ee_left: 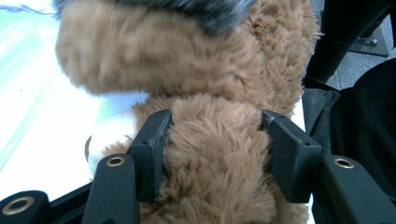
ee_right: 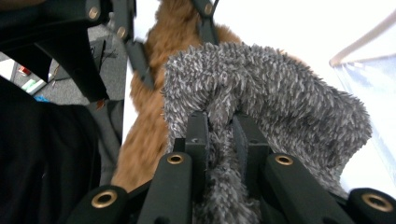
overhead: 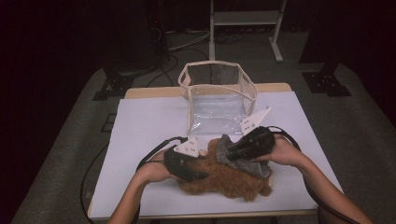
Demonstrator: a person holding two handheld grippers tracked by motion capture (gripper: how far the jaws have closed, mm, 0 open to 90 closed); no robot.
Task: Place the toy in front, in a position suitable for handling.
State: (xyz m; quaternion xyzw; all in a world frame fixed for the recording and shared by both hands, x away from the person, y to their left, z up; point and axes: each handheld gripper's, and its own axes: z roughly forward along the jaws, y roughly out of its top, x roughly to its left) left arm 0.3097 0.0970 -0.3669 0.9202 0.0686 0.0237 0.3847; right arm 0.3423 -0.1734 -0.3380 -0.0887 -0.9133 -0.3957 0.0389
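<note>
We see left claw [ee_left: 212,154] clamping brown plush toy [overhead: 224,179]; right claw [ee_right: 219,140], at its 2 o'clock, pinching grey fuzzy cloth [ee_right: 280,93].

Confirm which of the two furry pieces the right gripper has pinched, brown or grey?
The grey furry piece: the right gripper is clamped on a fold of it. The brown plush beneath is gripped by the left gripper.

A shaggy brown plush toy [overhead: 224,179] is seen on the white table [overhead: 140,140], a speckled grey cloth [ee_right: 280,88] over it. Black grippers, a clear beige-trimmed bag [overhead: 217,93] behind.
</note>
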